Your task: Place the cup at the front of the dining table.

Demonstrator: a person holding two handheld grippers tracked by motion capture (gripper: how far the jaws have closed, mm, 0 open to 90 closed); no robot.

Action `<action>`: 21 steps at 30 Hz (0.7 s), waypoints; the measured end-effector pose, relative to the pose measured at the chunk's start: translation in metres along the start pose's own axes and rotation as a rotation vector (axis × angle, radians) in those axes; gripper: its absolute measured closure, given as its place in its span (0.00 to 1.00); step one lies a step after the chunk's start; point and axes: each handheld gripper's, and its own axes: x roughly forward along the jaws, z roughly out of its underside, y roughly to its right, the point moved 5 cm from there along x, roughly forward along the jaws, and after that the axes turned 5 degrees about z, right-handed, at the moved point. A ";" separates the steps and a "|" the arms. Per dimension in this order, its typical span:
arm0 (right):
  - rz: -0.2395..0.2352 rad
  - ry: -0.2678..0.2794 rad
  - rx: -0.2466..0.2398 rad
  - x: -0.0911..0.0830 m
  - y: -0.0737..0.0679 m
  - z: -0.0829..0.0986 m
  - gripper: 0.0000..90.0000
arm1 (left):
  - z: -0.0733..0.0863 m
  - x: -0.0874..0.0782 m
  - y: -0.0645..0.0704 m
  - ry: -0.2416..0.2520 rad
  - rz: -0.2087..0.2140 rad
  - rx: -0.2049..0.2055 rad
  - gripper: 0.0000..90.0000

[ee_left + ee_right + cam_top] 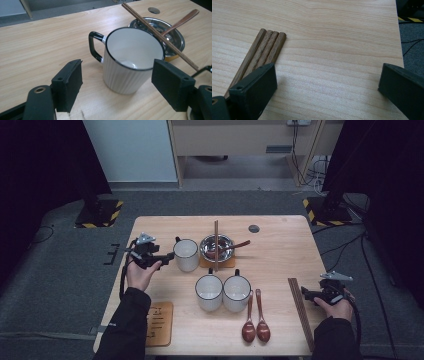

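Near the table's [280, 227] front edge, two wooden spoons [255, 325] are lying side by side with their bowls toward the person, and a wooden coaster [159, 323] is sitting at the front left corner. At the front right, the right gripper [311, 295] is hovering by the right edge with its jaws standing wide apart and nothing between them; in the right gripper view a bundle of chopsticks [260, 55] is lying flat on the wood just beside the left-hand jaw. A little farther in, two white mugs [223, 292] are standing upright, touching each other, near the middle of the surface. Toward the left edge, the left gripper [167, 258] is pointing at a third white mug [131, 58], its jaws spread open on either side of it (not touching it, as far as the left gripper view shows); this mug is standing upright with its black handle turned toward the far edge. Just beyond it, a steel bowl [172, 37] is resting on an orange mat, holding a wooden spoon [182, 21], while a pair of chopsticks [155, 31] is lying across its rim.
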 end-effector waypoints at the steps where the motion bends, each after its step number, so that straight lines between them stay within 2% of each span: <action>1: 0.000 0.000 0.000 0.000 0.000 0.000 0.02 | 0.002 -0.002 0.000 -0.002 -0.002 0.005 0.27; 8: 0.000 0.000 -0.002 0.000 0.000 0.000 0.02 | 0.024 -0.014 0.004 -0.040 -0.021 0.054 0.25; 11: 0.000 0.001 -0.002 0.000 0.000 0.000 0.02 | 0.039 -0.016 0.006 -0.057 -0.015 0.064 0.23; 14: 0.000 0.001 -0.002 0.000 0.000 0.000 0.02 | 0.054 -0.015 0.005 -0.095 -0.021 0.079 0.22; 18: 0.000 0.000 0.000 0.000 0.000 0.000 0.02 | 0.071 -0.015 0.001 -0.140 -0.041 0.087 0.21; 21: 0.000 0.000 -0.001 0.000 0.000 0.000 0.02 | 0.079 -0.015 -0.005 -0.148 -0.055 0.074 0.20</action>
